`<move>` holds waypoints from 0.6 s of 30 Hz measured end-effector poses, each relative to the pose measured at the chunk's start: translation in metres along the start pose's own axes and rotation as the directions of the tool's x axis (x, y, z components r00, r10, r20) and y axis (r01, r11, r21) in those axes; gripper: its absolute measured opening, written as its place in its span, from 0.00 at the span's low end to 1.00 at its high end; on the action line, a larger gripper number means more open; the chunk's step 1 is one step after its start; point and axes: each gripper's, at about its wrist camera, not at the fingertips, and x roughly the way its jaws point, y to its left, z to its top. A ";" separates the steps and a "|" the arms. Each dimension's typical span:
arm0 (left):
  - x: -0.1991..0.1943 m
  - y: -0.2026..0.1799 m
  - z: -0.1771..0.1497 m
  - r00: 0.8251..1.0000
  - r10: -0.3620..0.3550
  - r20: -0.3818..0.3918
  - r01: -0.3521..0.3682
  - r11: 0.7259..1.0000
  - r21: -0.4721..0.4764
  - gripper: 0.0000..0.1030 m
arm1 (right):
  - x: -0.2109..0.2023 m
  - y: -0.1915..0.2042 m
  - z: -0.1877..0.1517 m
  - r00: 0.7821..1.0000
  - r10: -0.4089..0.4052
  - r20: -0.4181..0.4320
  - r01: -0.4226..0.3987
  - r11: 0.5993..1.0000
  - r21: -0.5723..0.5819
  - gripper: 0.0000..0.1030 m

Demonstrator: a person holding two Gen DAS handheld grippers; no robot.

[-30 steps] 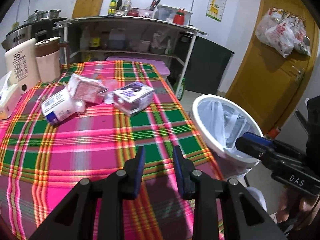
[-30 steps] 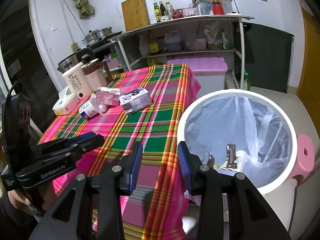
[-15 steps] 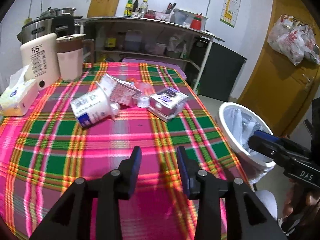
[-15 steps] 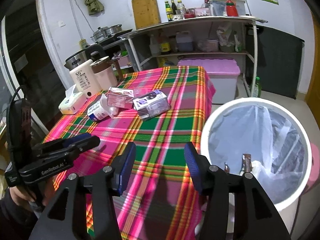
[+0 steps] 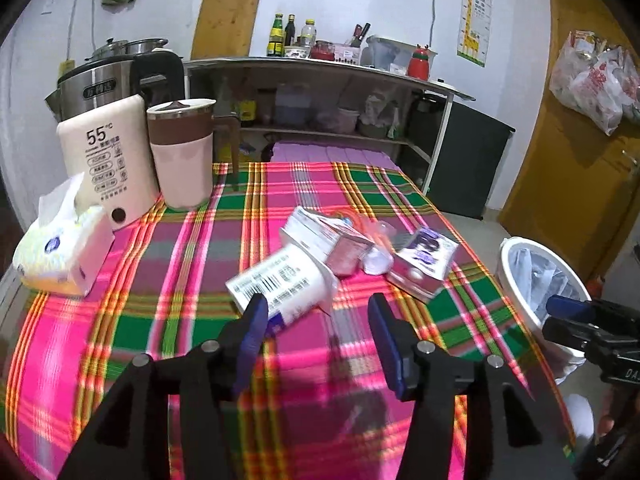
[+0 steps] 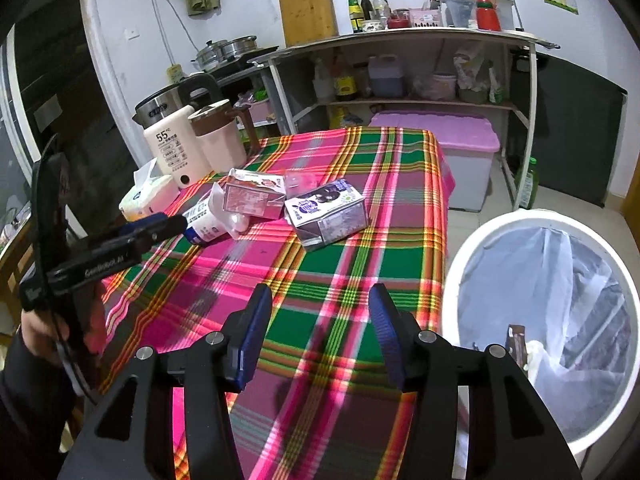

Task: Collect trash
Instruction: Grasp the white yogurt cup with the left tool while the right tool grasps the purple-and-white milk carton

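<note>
**Four pieces of trash on the plaid cloth, both grippers spread**

I count four pieces of trash clustered mid-table: a white barcode carton (image 5: 282, 282) lying on its side, a pink carton (image 5: 328, 240) just behind and touching it, a small crumpled clear plastic piece (image 5: 376, 250), and a purple carton (image 5: 422, 262) nearest the table's right edge. One bin, the white trash bin (image 5: 536, 280), stands on the floor just off that right edge, lined with a clear bag and holding some scraps.

My left gripper (image 5: 316, 322) is released, fingers wide apart, hovering just in front of the barcode carton with nothing between them. My right gripper (image 6: 318, 328) is also released and empty, over the near right part of the tablecloth (image 6: 352, 264), beside the bin's rim.

At the far left sit one tissue box (image 5: 60, 256), one white 55° dispenser (image 5: 106, 160) and one pink jug (image 5: 184, 152), well apart from the trash. Open cloth lies between the grippers and the cluster.
</note>
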 end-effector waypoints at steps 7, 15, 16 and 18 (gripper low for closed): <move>0.026 0.018 0.010 0.999 -0.021 -0.025 0.023 0.996 0.082 0.56 | 0.017 0.003 0.009 1.000 -0.002 -0.011 0.002 1.000 0.001 0.50; 0.047 0.028 0.013 0.993 -0.083 -0.086 0.095 0.984 0.150 0.64 | 0.038 0.005 0.016 0.999 -0.008 -0.033 0.008 1.000 0.006 0.50; 0.049 0.026 0.012 0.992 -0.086 -0.097 0.100 0.983 0.154 0.64 | 0.040 0.005 0.017 0.999 -0.010 -0.034 0.010 1.000 0.009 0.50; 0.051 0.021 0.008 0.986 -0.114 -0.119 0.132 0.979 0.157 0.64 | 0.045 0.004 0.019 0.999 -0.013 -0.036 0.014 1.000 0.016 0.50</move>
